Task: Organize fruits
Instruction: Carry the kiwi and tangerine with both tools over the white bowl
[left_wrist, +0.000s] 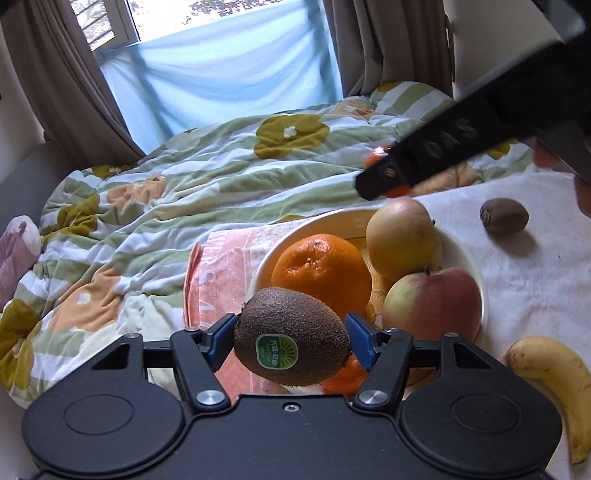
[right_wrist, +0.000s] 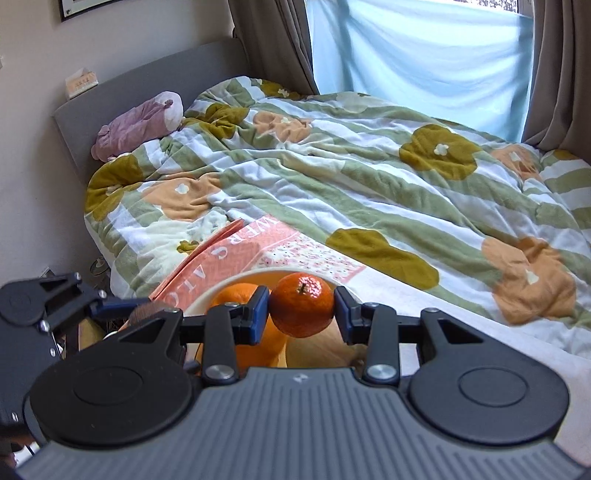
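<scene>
My left gripper is shut on a brown kiwi with a green sticker, held just above the near rim of a white bowl. The bowl holds a large orange, a yellow pear and a red-green apple. My right gripper is shut on a small mandarin above the bowl; it shows as a dark bar in the left wrist view. A second kiwi and a banana lie on the white cloth to the right.
The bowl sits on a white cloth beside a pink patterned bag on a bed with a flowered quilt. A purple plush toy lies by the grey headboard. Curtains and a window stand behind.
</scene>
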